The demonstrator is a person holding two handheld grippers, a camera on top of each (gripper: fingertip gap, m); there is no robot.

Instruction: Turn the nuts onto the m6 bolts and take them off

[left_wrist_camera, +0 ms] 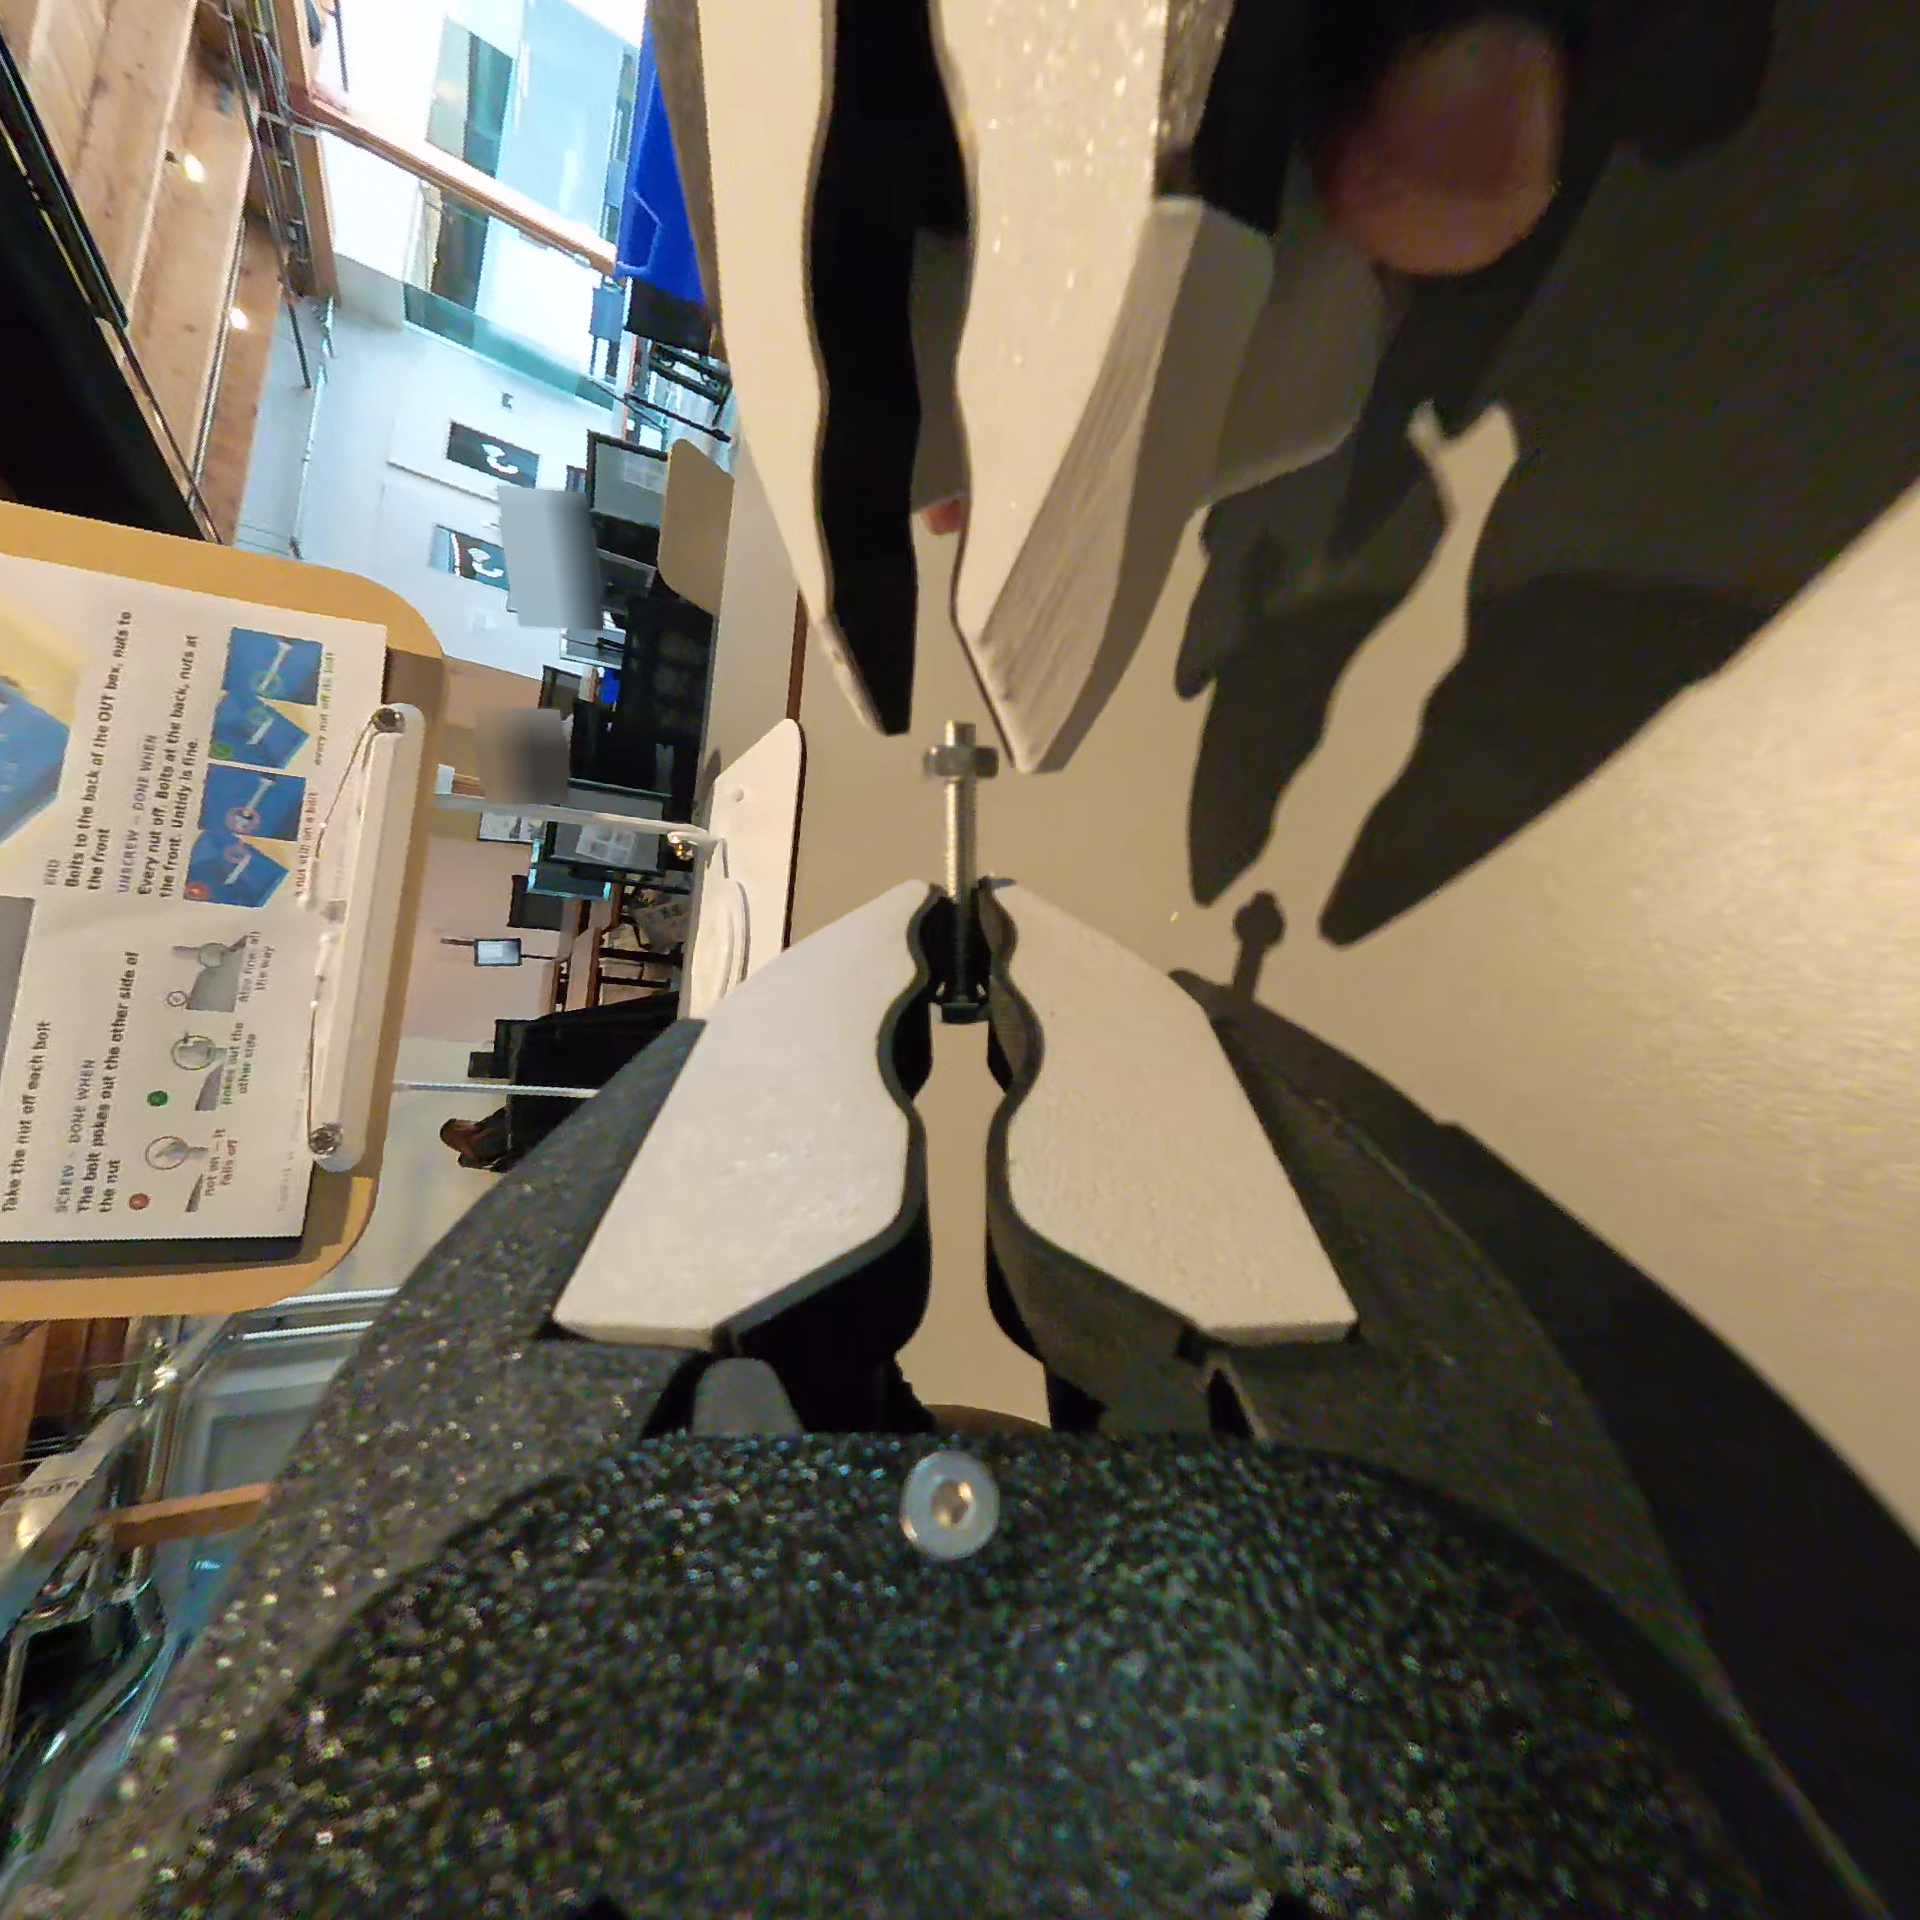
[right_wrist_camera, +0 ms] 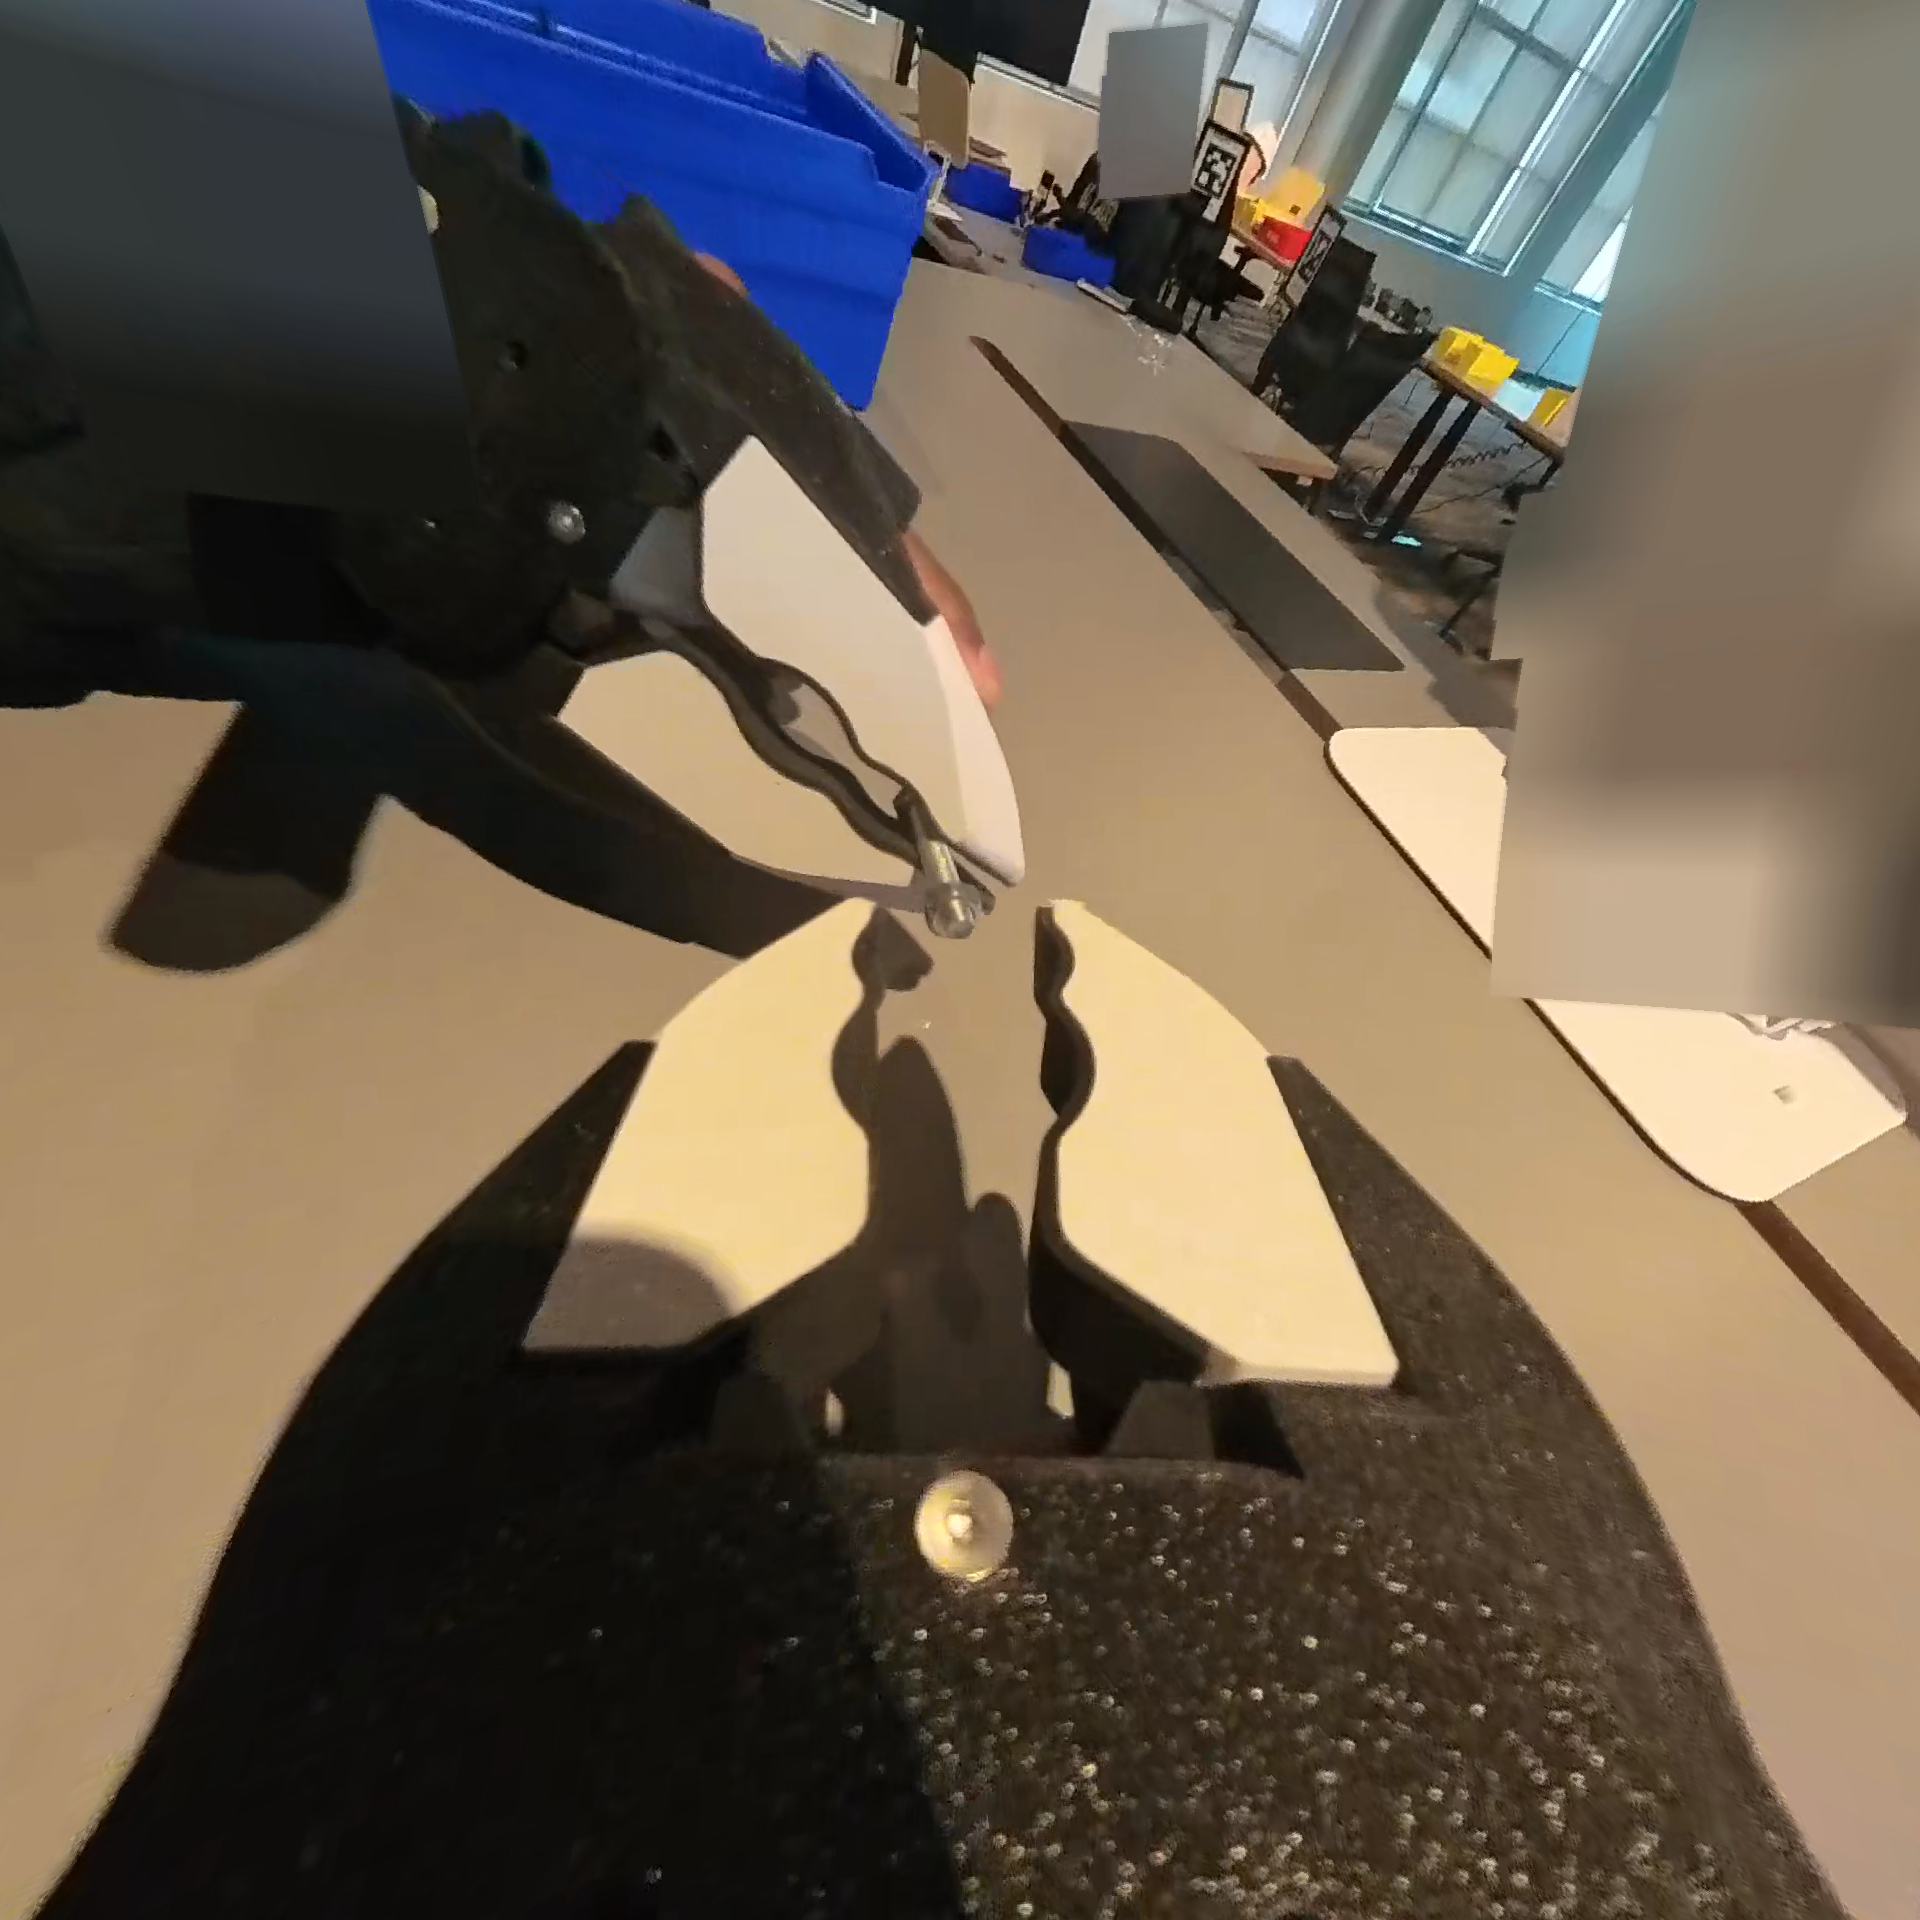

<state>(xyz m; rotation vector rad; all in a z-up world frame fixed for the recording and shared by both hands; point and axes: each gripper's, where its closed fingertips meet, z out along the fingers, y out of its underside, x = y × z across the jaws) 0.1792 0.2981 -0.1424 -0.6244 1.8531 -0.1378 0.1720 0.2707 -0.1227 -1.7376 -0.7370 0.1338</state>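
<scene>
My left gripper [left_wrist_camera: 966, 902] is shut on a silver M6 bolt [left_wrist_camera: 958, 831], gripping it near its head, with the threaded shaft sticking out forward. A silver nut [left_wrist_camera: 961, 764] sits on the far end of the shaft. My right gripper [right_wrist_camera: 956, 920] is open, its fingertips either side of the nut [right_wrist_camera: 951, 916] without closing on it. In the left wrist view the right gripper [left_wrist_camera: 956, 743] comes in from above, its tips just at the nut. In the right wrist view the left gripper [right_wrist_camera: 971, 883] comes in from the left, held by a hand.
Both grippers hover over a beige table [right_wrist_camera: 1091, 623]. A blue bin [right_wrist_camera: 727, 156] stands at the back left. A white plate [right_wrist_camera: 1714, 1122] lies to the right, and a black strip [right_wrist_camera: 1226, 540] lies in the table. An instruction sheet on a wooden board [left_wrist_camera: 177, 914] stands to one side. The tips of both grippers are at nearly the same place. The white plate [right_wrist_camera: 1714, 1122] sits 25 centimetres or so from the ends of my left fingers.
</scene>
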